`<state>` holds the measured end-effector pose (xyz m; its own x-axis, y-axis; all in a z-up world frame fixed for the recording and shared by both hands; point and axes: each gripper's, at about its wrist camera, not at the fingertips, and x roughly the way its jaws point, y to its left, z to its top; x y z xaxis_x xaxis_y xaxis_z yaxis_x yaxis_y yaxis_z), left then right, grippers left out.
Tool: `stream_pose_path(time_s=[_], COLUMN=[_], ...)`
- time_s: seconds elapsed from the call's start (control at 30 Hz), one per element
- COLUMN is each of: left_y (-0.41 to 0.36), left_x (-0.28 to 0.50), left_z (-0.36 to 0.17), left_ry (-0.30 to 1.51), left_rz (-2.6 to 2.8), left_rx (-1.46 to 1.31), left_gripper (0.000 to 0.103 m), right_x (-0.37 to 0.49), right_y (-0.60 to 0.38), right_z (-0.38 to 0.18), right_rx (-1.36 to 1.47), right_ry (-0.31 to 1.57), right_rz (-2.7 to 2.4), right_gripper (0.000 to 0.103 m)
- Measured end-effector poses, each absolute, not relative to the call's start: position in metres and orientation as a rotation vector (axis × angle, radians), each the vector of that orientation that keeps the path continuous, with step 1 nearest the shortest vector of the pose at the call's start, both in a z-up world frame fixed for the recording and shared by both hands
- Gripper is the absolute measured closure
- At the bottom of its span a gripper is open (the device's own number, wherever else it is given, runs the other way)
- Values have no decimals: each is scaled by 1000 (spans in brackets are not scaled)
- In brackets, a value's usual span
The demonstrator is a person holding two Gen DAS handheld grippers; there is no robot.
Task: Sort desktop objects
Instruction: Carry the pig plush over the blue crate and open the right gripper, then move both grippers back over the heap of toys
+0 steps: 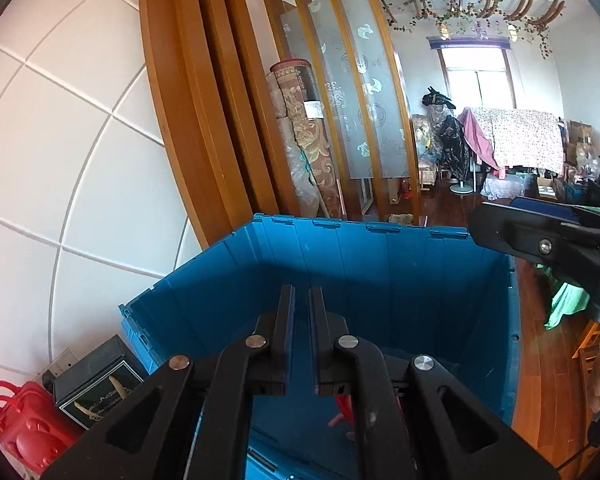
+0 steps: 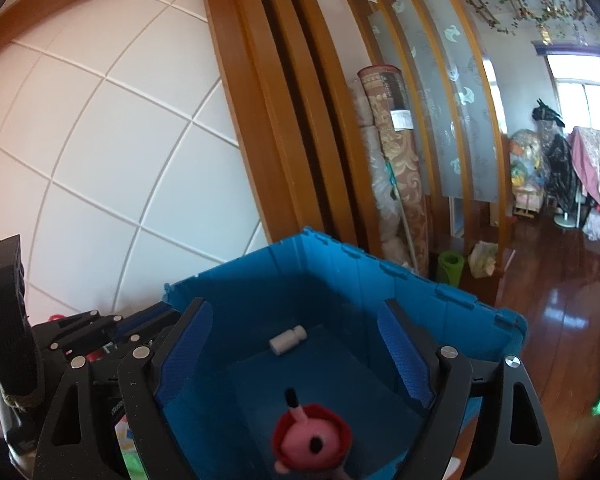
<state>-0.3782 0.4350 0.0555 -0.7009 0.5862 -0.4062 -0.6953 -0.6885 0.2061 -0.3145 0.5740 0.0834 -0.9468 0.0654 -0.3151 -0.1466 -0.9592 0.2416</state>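
A blue plastic crate stands open on the floor; it also shows in the right wrist view. My left gripper is over the crate with its jaws nearly closed and nothing between them. My right gripper is wide open above the crate. A pink and red plush toy is below it inside the crate, free of the fingers. A small white bottle lies on the crate floor. A bit of the red toy shows under my left fingers. The right gripper's body shows at the right.
A white tiled wall and wooden door frame stand behind the crate. A dark box and a red plastic basket sit at its left. Rolled carpets and a green roll lean beyond it. Wooden floor is to the right.
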Motion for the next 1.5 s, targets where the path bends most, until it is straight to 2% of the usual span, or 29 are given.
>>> stream_pose_path(time_s=[0.33, 0.77, 1.0, 1.07, 1.17, 1.2, 1.23, 1.4, 1.5], left_y=[369, 253, 182, 163, 132, 121, 111, 57, 19], left_x=[-353, -297, -277, -273, -264, -259, -257, -245, -239], left_z=[37, -5, -26, -33, -44, -48, -51, -71, -89], left_ry=[416, 432, 268, 228, 192, 199, 205, 208, 202], left_rz=[2457, 2793, 2866, 2881, 2987, 3032, 3071, 3163, 3187], left_rx=[-451, -507, -612, -651, -661, -645, -641, -674, -750], left_gripper=[96, 96, 96, 86, 58, 42, 31, 31, 26], right_x=[-286, -271, -272, -271, -268, -268, -269, -273, -274], right_y=[525, 438, 391, 374, 348, 338, 329, 282, 245], right_z=[72, 44, 30, 26, 17, 15, 11, -5, -17], right_rx=[-502, -582, -680, -715, -755, -778, -801, -920, -983], right_ry=[390, 233, 204, 193, 149, 134, 121, 75, 21], right_rz=[3084, 3302, 3424, 3460, 3509, 3521, 3533, 3563, 3582], right_gripper=[7, 2, 2, 2, 2, 2, 2, 1, 1])
